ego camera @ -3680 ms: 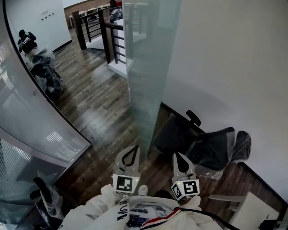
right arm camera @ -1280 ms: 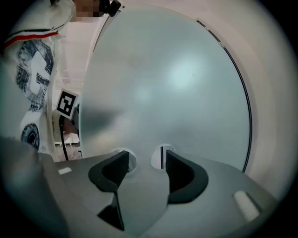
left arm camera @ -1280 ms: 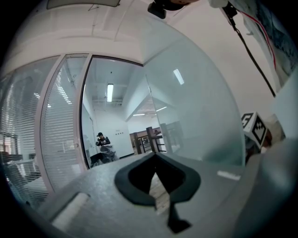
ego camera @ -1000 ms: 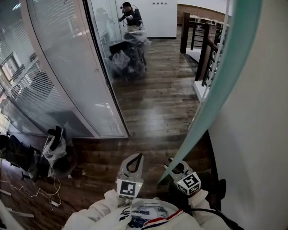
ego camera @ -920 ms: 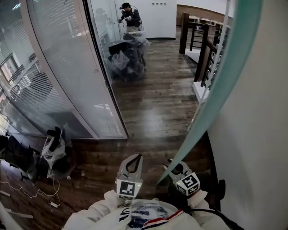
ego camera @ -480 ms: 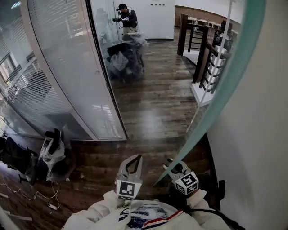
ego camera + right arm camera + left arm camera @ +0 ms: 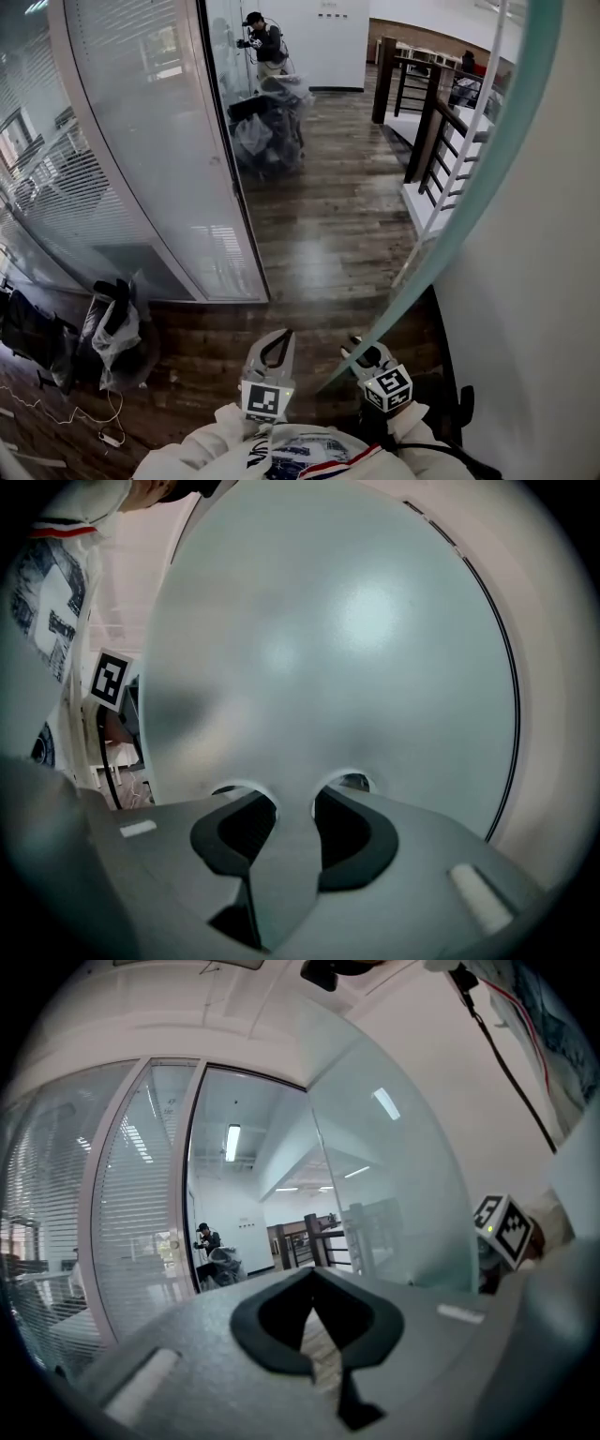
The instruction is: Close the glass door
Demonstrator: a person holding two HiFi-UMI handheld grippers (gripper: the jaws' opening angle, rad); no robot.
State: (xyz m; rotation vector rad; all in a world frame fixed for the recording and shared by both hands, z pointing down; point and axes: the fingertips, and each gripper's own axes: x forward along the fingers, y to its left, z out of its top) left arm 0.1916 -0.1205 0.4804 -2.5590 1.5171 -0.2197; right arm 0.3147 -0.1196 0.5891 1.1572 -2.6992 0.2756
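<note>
Glass door (image 7: 466, 211) — top cropped, edge in right tool (image 7: 364, 352)

Left gripper (image 7: 312, 1272) jaws together and empty, frosted glass door (image 7: 394, 1199) at right, distant person (image 7: 203, 1238) beyond

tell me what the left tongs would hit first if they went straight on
Nothing close: the left tongs point down the open corridor between the blind-striped glass wall and the frosted glass door. Far off, the dark wooden railing looks first in line, though depth is unclear.
</note>
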